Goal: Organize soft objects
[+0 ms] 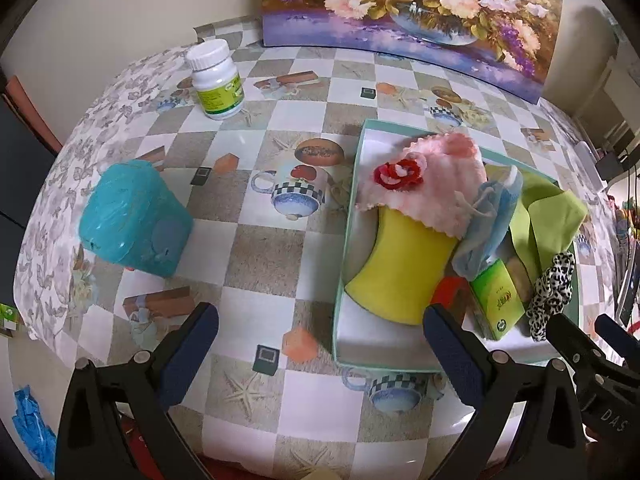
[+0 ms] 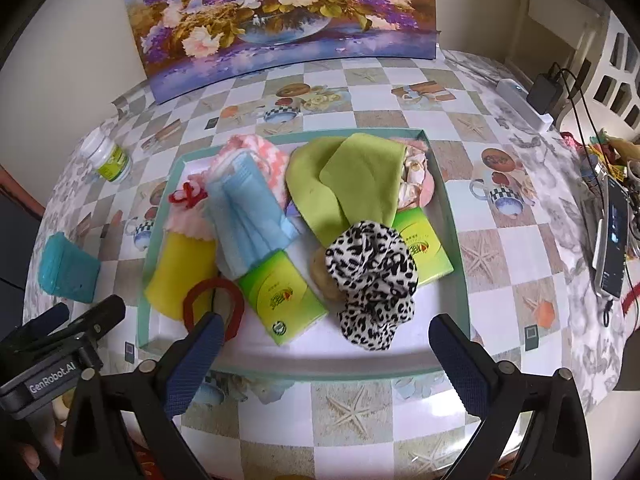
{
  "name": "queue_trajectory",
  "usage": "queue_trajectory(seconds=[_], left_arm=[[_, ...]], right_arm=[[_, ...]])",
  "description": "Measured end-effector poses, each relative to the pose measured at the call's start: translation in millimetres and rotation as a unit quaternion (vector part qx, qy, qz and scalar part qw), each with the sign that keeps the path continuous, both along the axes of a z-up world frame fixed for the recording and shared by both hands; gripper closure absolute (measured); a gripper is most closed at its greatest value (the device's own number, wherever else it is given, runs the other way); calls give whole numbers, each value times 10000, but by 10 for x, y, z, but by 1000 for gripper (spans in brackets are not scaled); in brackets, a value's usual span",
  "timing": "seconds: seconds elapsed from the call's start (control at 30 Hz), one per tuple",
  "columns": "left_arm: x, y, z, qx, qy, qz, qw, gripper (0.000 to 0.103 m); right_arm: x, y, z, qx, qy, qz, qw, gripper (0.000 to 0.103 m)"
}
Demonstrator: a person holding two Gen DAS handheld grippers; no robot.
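Ahead of the left gripper [image 1: 320, 332], the pink cloth [image 1: 432, 184] covers the far end of the yellow sponge [image 1: 400, 264], and the print on the white bottle [image 1: 218, 80] is too small to read. The red ring [image 2: 214, 304] is partly hidden behind a finger of the right gripper [image 2: 326, 342]. Beyond it, the leopard scrunchie [image 2: 372, 276] overlaps a tan round thing [image 2: 322, 276] of unclear kind. The painting [image 2: 280, 12] is cut off by the top edge.

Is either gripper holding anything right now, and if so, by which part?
Nothing is held. The left gripper and right gripper both stand open and empty.
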State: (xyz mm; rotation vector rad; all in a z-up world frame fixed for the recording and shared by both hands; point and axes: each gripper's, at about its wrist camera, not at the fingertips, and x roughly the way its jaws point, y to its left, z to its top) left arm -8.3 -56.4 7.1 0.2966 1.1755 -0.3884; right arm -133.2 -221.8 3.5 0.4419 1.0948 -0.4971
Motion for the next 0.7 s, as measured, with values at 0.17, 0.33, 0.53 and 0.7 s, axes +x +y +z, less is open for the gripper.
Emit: queue_trajectory(seconds=[0.17, 0.33, 0.53, 0.7], left_arm=[[-103, 56, 95, -74, -204, -84, 9997, 1], [-209, 96, 169, 71, -469, -137, 9988, 1], [-294, 174, 251, 147, -684, -91, 9975, 1], [-346, 218, 299, 204, -815, -62, 9964, 1]], right_arm=[[-76, 114, 17, -42, -82, 48, 9999, 0], [-154, 195, 41, -91, -160, 42, 9998, 0], [-220, 218, 86, -169, -267, -30, 9995, 0], [-256, 249, 138, -255, -364, -49, 9990, 0]])
